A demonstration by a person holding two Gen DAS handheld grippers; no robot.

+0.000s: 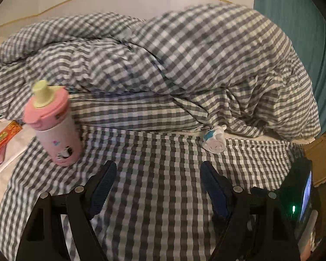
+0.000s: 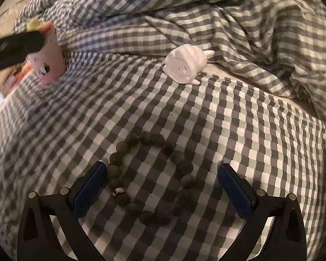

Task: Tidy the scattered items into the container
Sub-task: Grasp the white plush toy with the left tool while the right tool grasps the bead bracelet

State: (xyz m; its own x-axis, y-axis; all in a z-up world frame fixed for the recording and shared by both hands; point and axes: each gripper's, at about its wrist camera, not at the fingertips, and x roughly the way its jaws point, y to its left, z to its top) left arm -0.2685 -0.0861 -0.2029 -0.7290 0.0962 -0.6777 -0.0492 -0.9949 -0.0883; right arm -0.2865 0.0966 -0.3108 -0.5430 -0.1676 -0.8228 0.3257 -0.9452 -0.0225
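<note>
A pink bottle (image 1: 55, 128) with a pale yellow spout stands upright on the checked bedsheet (image 1: 154, 184), ahead and left of my open, empty left gripper (image 1: 157, 174). A small white toy figure (image 1: 214, 140) lies ahead to the right. In the right wrist view, a ring of dark green beads (image 2: 150, 180) lies on the sheet between the fingers of my open right gripper (image 2: 163, 174). The white toy (image 2: 187, 64) lies farther ahead. The pink bottle (image 2: 46, 63) is at the far left, partly hidden by the left gripper's dark body (image 2: 13, 47). No container is in view.
A bunched checked duvet (image 1: 173, 61) fills the back of the bed. Colourful packets (image 1: 6, 134) lie at the left edge on a pale surface. A teal curtain (image 1: 297, 32) hangs at the right, with a cardboard box (image 1: 321, 158) below it.
</note>
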